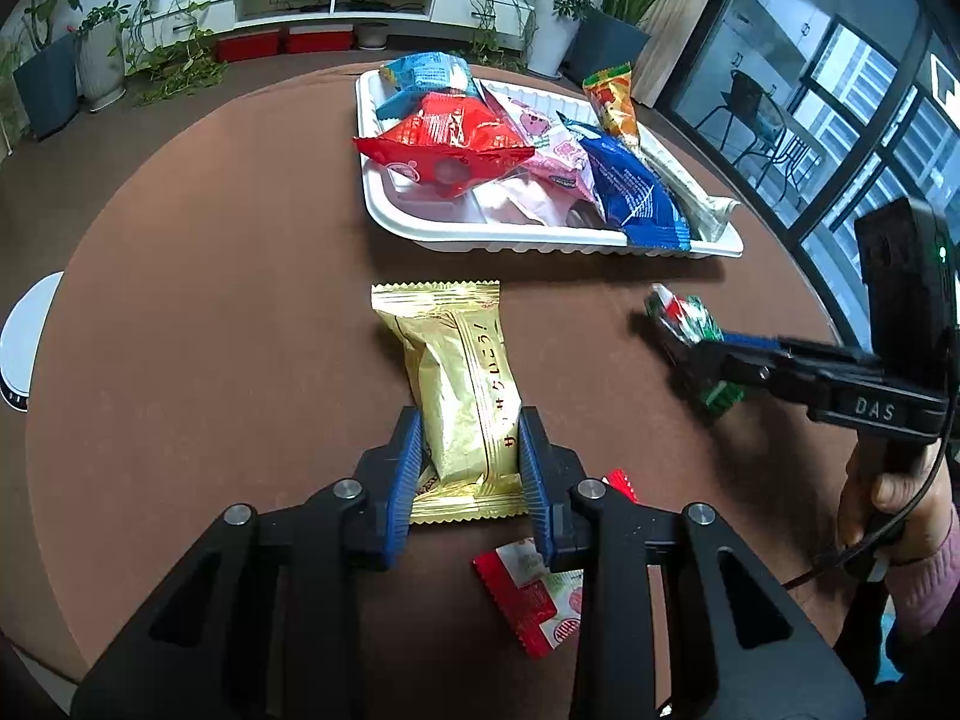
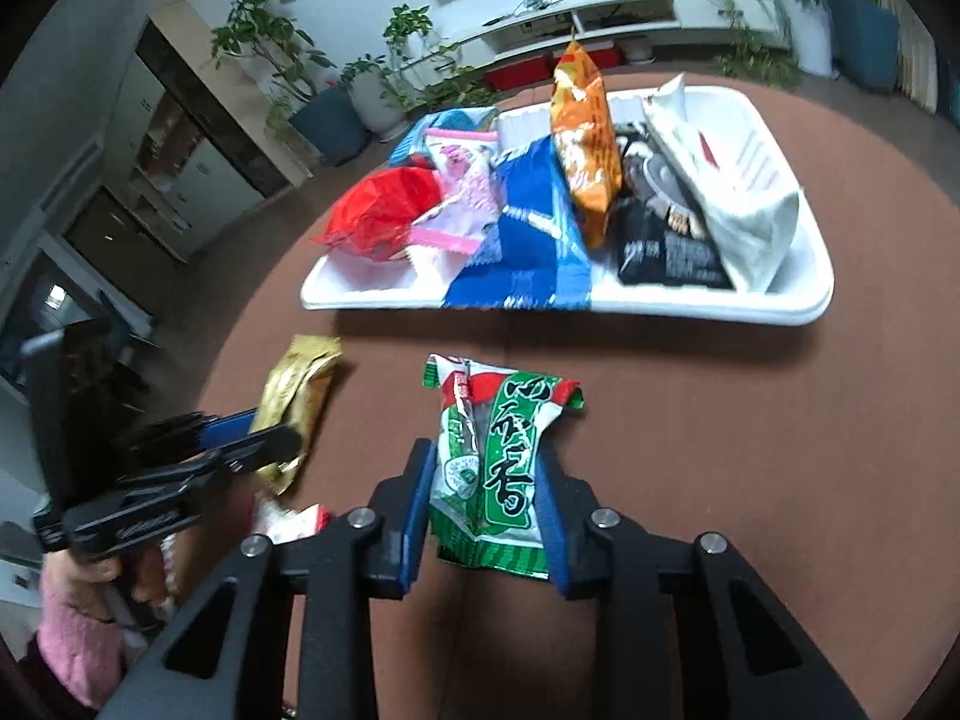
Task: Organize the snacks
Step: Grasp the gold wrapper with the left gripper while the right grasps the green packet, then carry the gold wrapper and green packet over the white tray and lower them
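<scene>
My left gripper [image 1: 468, 450] is shut on a gold snack packet [image 1: 456, 384], held just above the brown table; it also shows in the right wrist view [image 2: 294, 402]. My right gripper [image 2: 486, 480] is shut on a green and white snack packet [image 2: 498, 456], which also shows in the left wrist view [image 1: 690, 318]. A white tray [image 1: 540, 237] [image 2: 804, 294] lies beyond both grippers and holds several packets: red [image 1: 444, 144], pink, blue [image 2: 528, 240], orange [image 2: 585, 150], black and white.
A red and white packet [image 1: 534, 594] lies on the round brown table [image 1: 210, 300] under my left gripper. A white round object [image 1: 24, 342] sits at the table's left edge. Potted plants and a white cabinet stand beyond the table.
</scene>
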